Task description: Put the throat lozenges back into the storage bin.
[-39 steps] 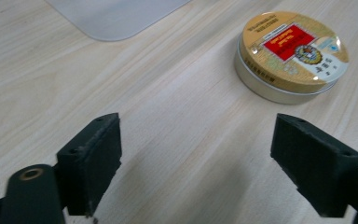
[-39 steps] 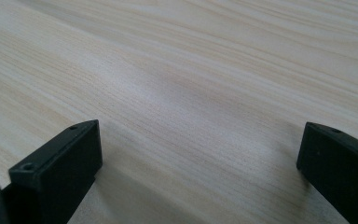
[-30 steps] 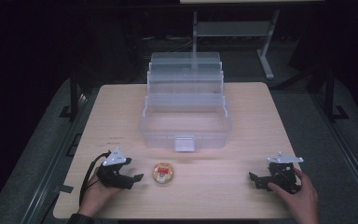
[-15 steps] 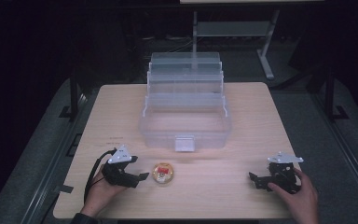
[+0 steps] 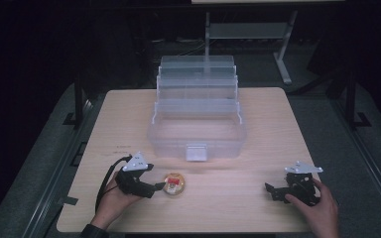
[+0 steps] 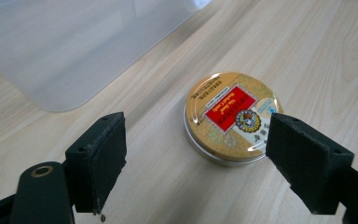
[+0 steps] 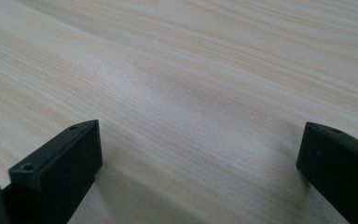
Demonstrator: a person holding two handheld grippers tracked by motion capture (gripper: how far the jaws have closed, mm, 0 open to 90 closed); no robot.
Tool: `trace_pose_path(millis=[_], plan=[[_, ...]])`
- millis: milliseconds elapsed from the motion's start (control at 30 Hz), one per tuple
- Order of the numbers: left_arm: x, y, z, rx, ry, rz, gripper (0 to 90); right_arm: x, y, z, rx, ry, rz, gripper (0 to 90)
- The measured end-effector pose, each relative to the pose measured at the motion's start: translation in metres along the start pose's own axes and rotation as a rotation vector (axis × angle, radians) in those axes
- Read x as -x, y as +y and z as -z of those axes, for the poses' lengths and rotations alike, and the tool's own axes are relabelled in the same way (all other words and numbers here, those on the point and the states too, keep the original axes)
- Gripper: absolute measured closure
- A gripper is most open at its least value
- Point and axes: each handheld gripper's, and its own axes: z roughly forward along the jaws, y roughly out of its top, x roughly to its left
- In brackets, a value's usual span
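High view: on a light wooden desk (image 5: 129,124), the left gripper (image 5: 155,186), fingers (image 6: 98,163) spread wide, sits just left of a round gold tin (image 5: 174,183) (red label on its lid). The tin lies just in front of a clear tiered plastic box (image 5: 197,130). Well right of the tin, the right gripper (image 5: 273,190) rests, fingers (image 7: 60,172) apart.

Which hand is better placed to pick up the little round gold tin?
Left. The left tongs are open right at the round gold tin with the red label; the right tongs sit open across the wooden table.
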Motion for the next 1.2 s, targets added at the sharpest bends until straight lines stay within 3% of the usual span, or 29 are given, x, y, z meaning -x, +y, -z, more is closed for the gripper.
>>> trace_pose_path(millis=[1200], plan=[[0.016, 0.034, -0.037, -0.154, -0.078, -0.108, 17.1, 0.0, 0.0, 0.0, 0.0, 0.0, 0.0, 0.0]])
